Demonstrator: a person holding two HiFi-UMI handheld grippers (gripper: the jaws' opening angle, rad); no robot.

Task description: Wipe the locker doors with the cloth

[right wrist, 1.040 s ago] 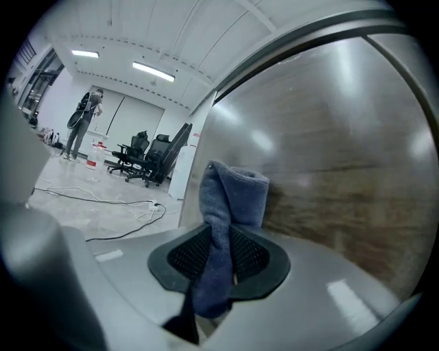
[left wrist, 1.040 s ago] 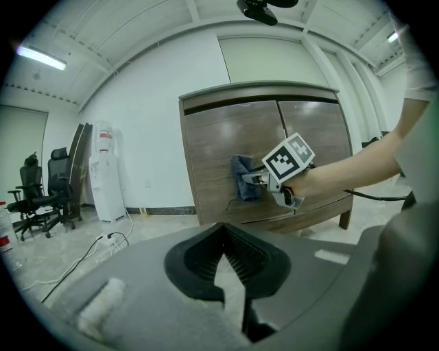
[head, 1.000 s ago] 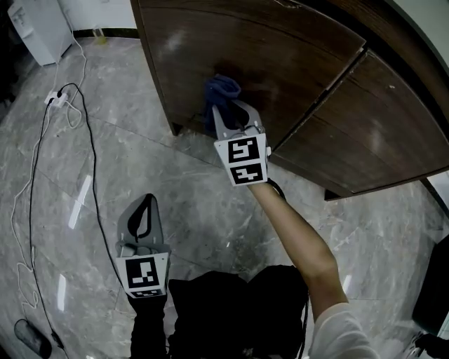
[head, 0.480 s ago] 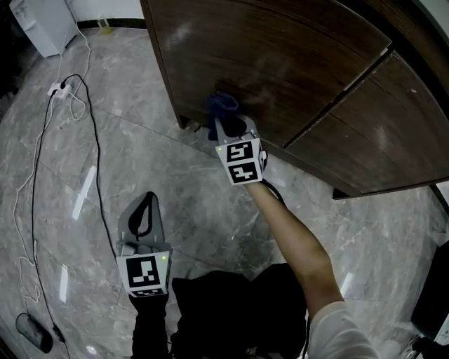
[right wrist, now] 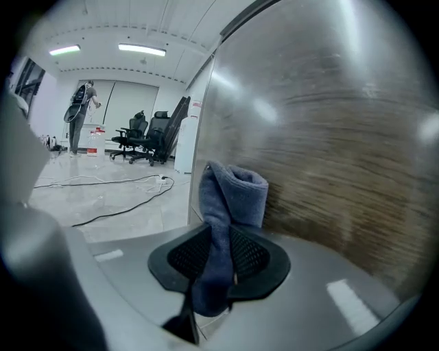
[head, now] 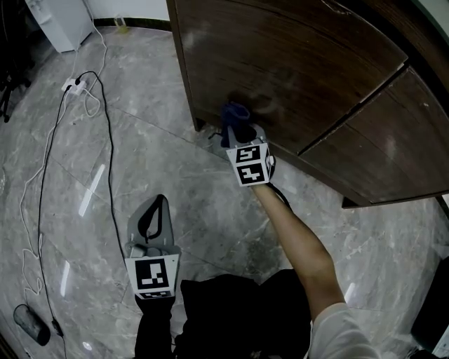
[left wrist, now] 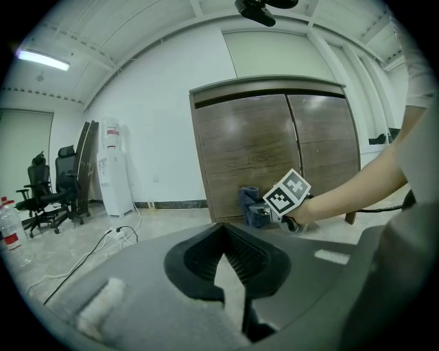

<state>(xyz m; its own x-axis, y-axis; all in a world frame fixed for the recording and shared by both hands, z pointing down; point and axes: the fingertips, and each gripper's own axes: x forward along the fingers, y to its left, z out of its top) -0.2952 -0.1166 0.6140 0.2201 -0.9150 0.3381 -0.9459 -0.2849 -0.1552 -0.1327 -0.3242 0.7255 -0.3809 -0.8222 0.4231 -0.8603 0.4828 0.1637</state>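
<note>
A blue cloth (head: pixel 235 113) is pressed against the bottom of the left brown locker door (head: pixel 280 63), close to its lower edge. My right gripper (head: pixel 238 130) is shut on the cloth, which stands folded up out of the jaws (right wrist: pixel 233 188) against the wood grain (right wrist: pixel 329 137). The right door (head: pixel 393 140) adjoins it. My left gripper (head: pixel 160 207) hangs low over the marble floor, well back from the locker, its fingertips together with nothing between them. From the left gripper view the cloth (left wrist: pixel 248 202) and right gripper (left wrist: pixel 274 210) show at the locker's foot.
A black cable and a white power strip (head: pixel 77 85) run across the floor at left. A white water dispenser (head: pixel 59 21) stands by the wall. Office chairs (right wrist: pixel 147 134) and a standing person (right wrist: pixel 79 116) are far off. A dark object (head: pixel 31 324) lies at the bottom left.
My right gripper has slid the cloth down the left door towards its lower edge. The left gripper has stayed where it was.
</note>
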